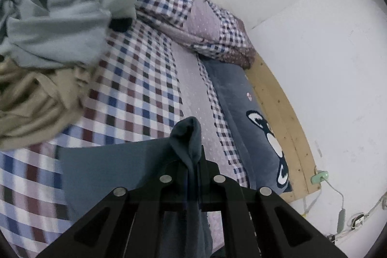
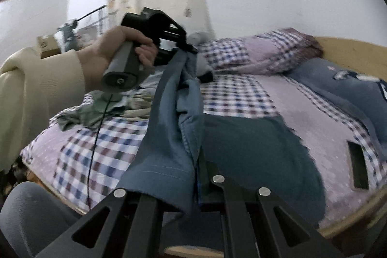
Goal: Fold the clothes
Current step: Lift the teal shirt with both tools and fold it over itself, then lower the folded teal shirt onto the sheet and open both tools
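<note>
A dark blue garment (image 2: 169, 132) hangs stretched between my two grippers above the checked bed. My right gripper (image 2: 197, 161) is shut on its near edge, by a stitched hem. My left gripper (image 1: 193, 158) is shut on a bunched corner of the same blue garment (image 1: 188, 134). In the right wrist view the left gripper (image 2: 187, 48) is held up by a hand, with the cloth hanging from it. Part of the garment lies flat on the bed (image 2: 254, 149).
A pile of pale green (image 1: 60, 16) and tan clothes (image 1: 36, 100) lies on the checked bedsheet (image 1: 135, 79). A checked pillow (image 1: 198, 23) and a grey-blue cartoon blanket (image 1: 256, 132) lie by the wooden bed frame (image 1: 278, 100) and white wall. A dark phone-like slab (image 2: 359, 166) lies on the bed.
</note>
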`<control>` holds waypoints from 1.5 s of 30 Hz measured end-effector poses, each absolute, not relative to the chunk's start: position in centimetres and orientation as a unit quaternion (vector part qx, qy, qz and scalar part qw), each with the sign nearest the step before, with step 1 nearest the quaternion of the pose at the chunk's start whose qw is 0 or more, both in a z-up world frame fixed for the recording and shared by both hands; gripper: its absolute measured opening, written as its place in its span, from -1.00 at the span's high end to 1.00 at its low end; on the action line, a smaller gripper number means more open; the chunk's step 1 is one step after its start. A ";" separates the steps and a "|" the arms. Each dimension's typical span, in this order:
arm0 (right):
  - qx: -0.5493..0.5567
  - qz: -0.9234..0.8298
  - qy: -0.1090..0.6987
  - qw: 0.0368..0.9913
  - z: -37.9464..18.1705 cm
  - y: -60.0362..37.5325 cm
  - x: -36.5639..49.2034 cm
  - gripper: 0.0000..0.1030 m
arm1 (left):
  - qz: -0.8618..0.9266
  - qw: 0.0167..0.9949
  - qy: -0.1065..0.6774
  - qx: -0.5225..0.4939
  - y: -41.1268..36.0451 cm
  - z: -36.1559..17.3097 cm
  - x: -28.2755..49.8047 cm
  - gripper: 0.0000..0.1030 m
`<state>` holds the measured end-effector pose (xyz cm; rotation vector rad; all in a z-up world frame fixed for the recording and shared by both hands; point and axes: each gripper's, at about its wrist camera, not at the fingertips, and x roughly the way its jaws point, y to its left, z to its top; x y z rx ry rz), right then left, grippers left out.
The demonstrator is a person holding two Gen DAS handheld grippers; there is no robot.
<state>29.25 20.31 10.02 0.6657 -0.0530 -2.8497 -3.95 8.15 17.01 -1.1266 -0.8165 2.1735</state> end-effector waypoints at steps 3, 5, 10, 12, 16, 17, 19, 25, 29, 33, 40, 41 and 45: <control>0.237 -0.967 -0.038 0.084 9.4 23.1 29.1 0.94 | 0.809 0.270 -0.292 -0.432 11.2 16.2 -4.6 0.93; 0.245 -0.966 -0.048 0.071 8.8 24.7 29.0 0.94 | 0.806 0.264 -0.288 -0.444 13.3 15.3 -5.3 0.93; 0.268 -0.960 -0.073 0.045 7.0 28.3 28.8 0.95 | 0.803 0.253 -0.258 -0.474 18.4 12.6 -6.2 0.93; 0.272 -0.958 -0.080 0.036 6.5 29.3 28.8 0.95 | 0.802 0.250 -0.249 -0.482 20.2 11.7 -6.4 0.93; 0.281 -0.955 -0.093 0.017 5.6 31.2 28.9 0.95 | 0.803 0.246 -0.220 -0.496 24.0 10.3 -6.6 0.93; 0.284 -0.954 -0.097 0.013 5.4 31.6 29.0 0.95 | 0.803 0.245 -0.214 -0.499 24.9 10.0 -6.6 0.93; 0.291 -0.950 -0.111 0.003 4.9 32.6 28.8 0.95 | 0.804 0.242 -0.205 -0.503 26.2 9.5 -6.7 0.93; 0.321 -0.935 -0.147 -0.014 2.6 35.2 27.7 0.95 | 0.809 0.213 -0.172 -0.520 28.3 7.5 -7.7 0.93; 0.342 -0.926 -0.158 -0.021 1.0 35.9 26.9 0.93 | 0.809 0.212 -0.164 -0.523 28.8 6.4 -7.6 0.93; 0.354 -0.921 -0.161 -0.031 0.4 36.2 27.1 0.81 | 0.803 0.219 -0.170 -0.527 29.1 6.1 -7.7 0.81; 0.338 -0.912 -0.214 -0.088 0.6 38.4 28.8 0.09 | 0.791 0.257 -0.198 -0.518 29.9 6.6 -7.6 0.02; 0.329 -0.910 -0.232 -0.097 0.8 39.0 29.3 0.08 | 0.791 0.263 -0.199 -0.516 30.0 6.8 -7.5 -0.05; 0.315 -0.900 -0.273 -0.123 0.8 40.8 30.4 0.07 | 0.791 0.279 -0.184 -0.513 30.6 7.0 -7.5 -0.08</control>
